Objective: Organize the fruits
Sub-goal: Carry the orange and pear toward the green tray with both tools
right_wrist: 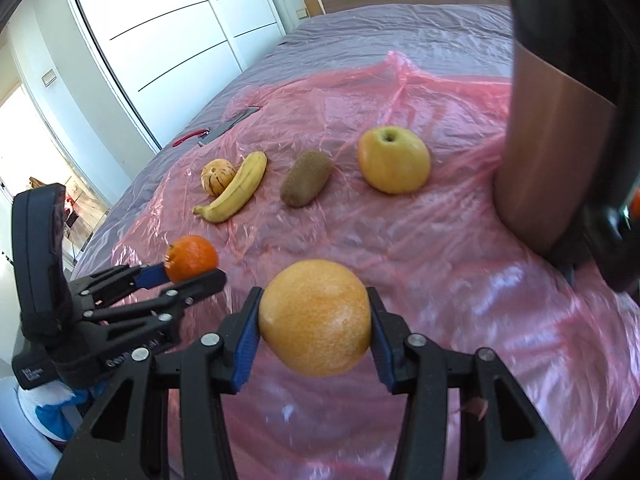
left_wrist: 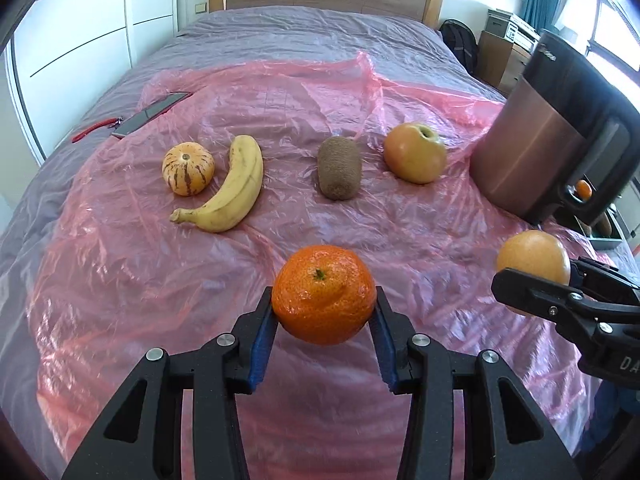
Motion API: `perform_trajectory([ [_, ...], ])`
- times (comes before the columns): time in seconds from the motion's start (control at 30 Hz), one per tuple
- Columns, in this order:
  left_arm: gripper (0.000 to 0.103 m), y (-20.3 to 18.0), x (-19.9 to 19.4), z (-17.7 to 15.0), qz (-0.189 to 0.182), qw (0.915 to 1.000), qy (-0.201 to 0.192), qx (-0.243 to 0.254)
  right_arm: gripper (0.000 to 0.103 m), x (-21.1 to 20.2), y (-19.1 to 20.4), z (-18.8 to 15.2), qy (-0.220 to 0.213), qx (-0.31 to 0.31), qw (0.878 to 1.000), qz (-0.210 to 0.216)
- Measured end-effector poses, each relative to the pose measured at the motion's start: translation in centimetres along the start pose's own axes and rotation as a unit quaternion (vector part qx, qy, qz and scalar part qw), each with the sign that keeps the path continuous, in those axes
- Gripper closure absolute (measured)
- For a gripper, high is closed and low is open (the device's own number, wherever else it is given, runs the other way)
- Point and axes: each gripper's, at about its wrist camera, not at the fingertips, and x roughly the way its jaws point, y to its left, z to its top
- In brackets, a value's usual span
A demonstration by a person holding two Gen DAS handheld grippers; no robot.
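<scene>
The left gripper (left_wrist: 324, 312) pinches a mandarin (left_wrist: 324, 294) between its blue pads, held clear above the pink sheet (left_wrist: 120, 300) that covers the bed (left_wrist: 280, 28). Beside it, the right gripper (right_wrist: 316, 320) clamps a larger, paler orange (right_wrist: 316, 318) the same way, also off the sheet. Both fruits sit squarely in the jaws, neither tilted nor slipping as far as the views show.

Beyond them, four fruits lie in a rough row across the sheet: a striped melon (left_wrist: 188, 168) touching or just beside a banana (left_wrist: 228, 188), then a kiwi (left_wrist: 340, 168) set apart, then an apple (left_wrist: 416, 152) further right. Right of the apple stands a copper-coloured container (left_wrist: 520, 160) with a dark top; whether it is meant to take fruit cannot be told. At the far left edge of the sheet lie a dark flat object (left_wrist: 154, 114) and a red cord (left_wrist: 96, 130), away from the fruit.

In my judgement the task is mid-way: four fruits look laid out in a line, and the two carried ones have yet to be set down. No bowl or tray shows, so the likely finish is placing the mandarin and orange on the sheet with the others, perhaps in the gap between banana and kiwi or in front of the row.
</scene>
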Motion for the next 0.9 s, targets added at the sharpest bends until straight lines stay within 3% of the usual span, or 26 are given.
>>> perform_trajectory([
  [0.43,0.064,-6.5,-6.2,-2.1,-0.021,0.9989,-0.008,0.041,0.041,-6.9,-3.0,-4.9,-0.022,0.036,0.999,-0.001],
  [0.9,0.064,-19.0,-8.1,-0.6,-0.078,0.9892,-0.009,0.124,0.041,-15.6,-13.6,-6.8,-0.087,0.105,0.989,-0.048],
])
